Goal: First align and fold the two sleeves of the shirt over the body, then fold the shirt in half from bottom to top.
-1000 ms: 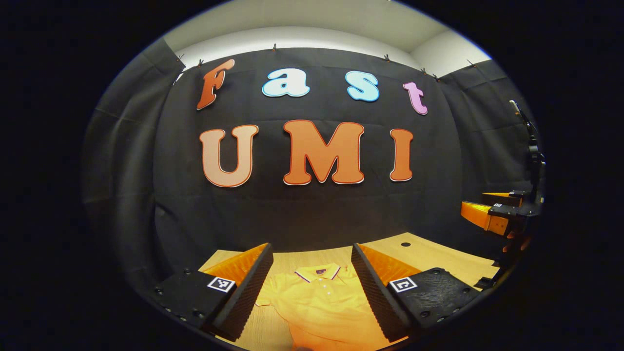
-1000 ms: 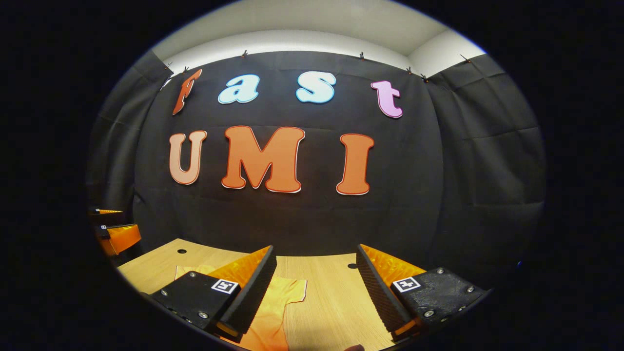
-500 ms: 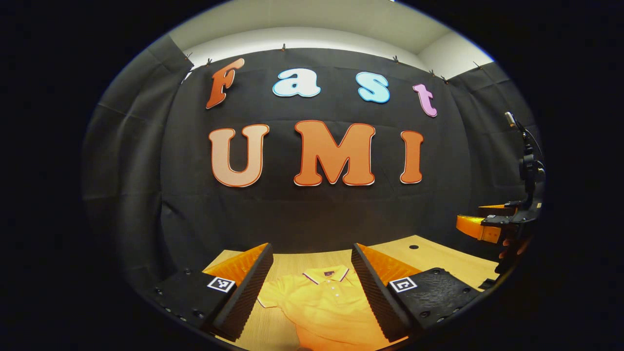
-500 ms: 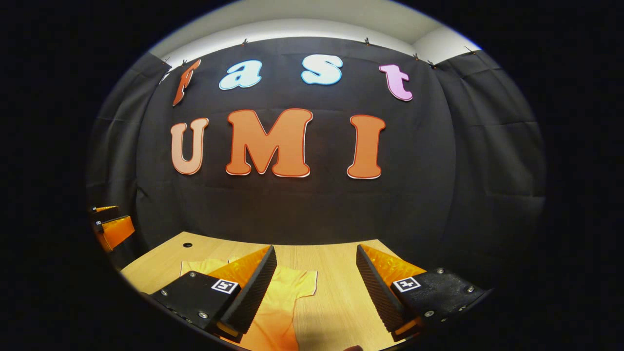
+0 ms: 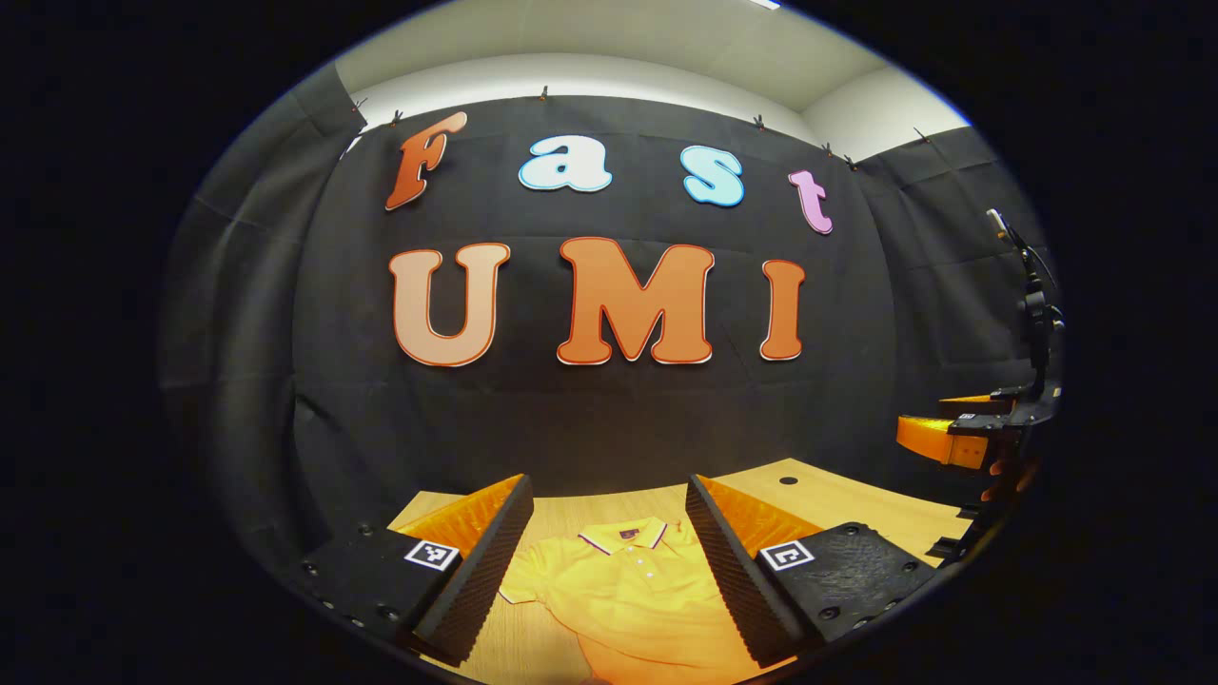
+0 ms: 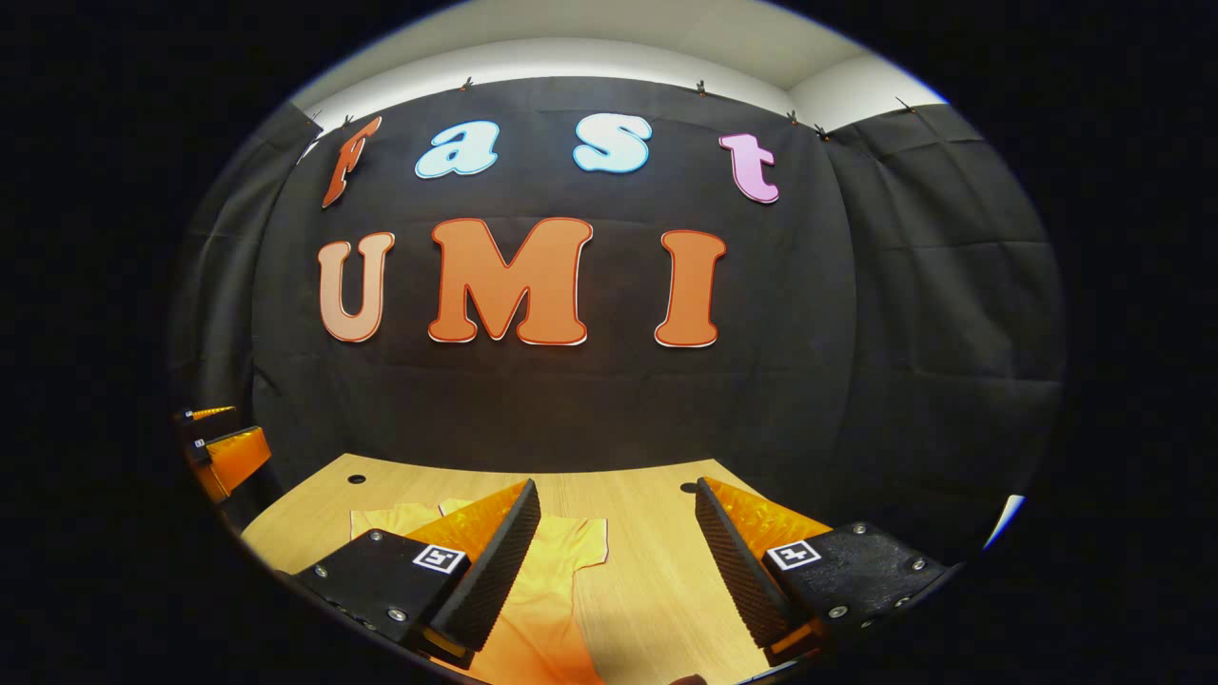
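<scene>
Looking over the pale wooden table (image 6: pixel 647 571), I saw the yellow short-sleeved polo shirt (image 5: pixel 633 595) lying flat, sleeves unfolded. Left gripper (image 5: pixel 609 561) and right gripper (image 6: pixel 617 561) both hovered spread wide, holding nothing. I judged each should pinch its sleeve hem (image 6: pixel 579 542) squarely before folding inward.

Yellow shirt (image 5: pixel 628 590), striped collar; light wood table (image 6: pixel 657 580).

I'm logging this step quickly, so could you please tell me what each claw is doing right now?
Left claw: open, holding nothing, above the yellow shirt.
Right claw: open, holding nothing, over the table.
</scene>
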A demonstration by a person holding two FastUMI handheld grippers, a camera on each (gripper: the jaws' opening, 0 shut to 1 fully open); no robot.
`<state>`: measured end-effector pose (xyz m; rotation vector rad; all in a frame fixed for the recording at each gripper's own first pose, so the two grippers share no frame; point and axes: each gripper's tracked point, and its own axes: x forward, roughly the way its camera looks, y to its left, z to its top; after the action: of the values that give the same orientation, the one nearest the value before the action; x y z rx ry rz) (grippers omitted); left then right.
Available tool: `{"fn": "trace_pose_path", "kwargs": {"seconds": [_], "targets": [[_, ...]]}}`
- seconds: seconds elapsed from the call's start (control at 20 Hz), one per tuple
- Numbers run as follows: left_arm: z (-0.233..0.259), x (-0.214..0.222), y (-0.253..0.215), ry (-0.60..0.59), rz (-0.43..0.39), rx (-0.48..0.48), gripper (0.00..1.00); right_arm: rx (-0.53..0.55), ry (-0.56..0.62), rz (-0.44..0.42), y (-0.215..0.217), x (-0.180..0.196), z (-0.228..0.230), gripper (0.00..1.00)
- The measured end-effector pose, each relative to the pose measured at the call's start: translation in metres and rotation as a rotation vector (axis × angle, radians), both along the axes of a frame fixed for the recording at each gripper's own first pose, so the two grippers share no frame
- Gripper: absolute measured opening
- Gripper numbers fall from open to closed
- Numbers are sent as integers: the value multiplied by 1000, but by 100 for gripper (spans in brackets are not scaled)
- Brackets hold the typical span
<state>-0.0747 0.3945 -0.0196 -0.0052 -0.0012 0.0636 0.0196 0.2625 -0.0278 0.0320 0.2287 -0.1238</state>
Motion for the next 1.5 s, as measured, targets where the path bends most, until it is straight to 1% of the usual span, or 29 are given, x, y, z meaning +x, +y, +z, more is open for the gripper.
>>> {"fn": "trace_pose_path", "kwargs": {"seconds": [0.05, 0.1, 0.2, 0.35, 0.45, 0.6, 0.7, 0.85, 0.9, 1.0, 1.1, 1.2, 1.25, 1.3, 1.4, 1.5], "targets": [[3, -2, 0, -4, 8, 15, 99, 24, 37, 17, 4, 3, -13, 99], [6, -4, 2, -15, 30, 22, 99, 38, 49, 31, 5, 9, -18, 99], [10, -5, 1, -34, 57, 17, 99, 40, 53, 68, 6, 28, -28, 99], [17, 3, -5, -52, 101, 36, 98, 44, 64, 145, 14, 62, -41, 99], [17, 10, -8, -43, 131, 33, 98, 44, 109, 171, 14, 83, -62, 99], [12, 8, -8, -19, 191, 50, 98, 83, 251, 195, 15, 111, -115, 99], [6, 2, -1, 3, 265, 58, 98, 97, 380, 204, 10, 135, -159, 100], [2, -6, 7, 30, 339, 75, 98, 143, 522, 210, 9, 152, -202, 99], [-1, -9, 8, 39, 361, 81, 98, 143, 557, 209, 8, 157, -214, 100], [-10, -14, 14, 73, 421, 88, 98, 130, 664, 239, 9, 170, -248, 99], [-17, -17, 15, 100, 456, 90, 98, 135, 732, 261, 14, 176, -266, 97], [-23, -15, 17, 123, 487, 96, 98, 122, 815, 278, 16, 182, -286, 93], [-26, -14, 18, 136, 502, 96, 98, 116, 889, 295, 19, 188, -301, 88], [-28, -12, 18, 150, 513, 93, 98, 123, 934, 301, 20, 193, -310, 84], [-37, -8, 17, 180, 526, 84, 98, 119, 1000, 299, 21, 204, -326, 78], [-39, -6, 16, 199, 537, 79, 99, 115, 1068, 287, 20, 212, -341, 77]]}}
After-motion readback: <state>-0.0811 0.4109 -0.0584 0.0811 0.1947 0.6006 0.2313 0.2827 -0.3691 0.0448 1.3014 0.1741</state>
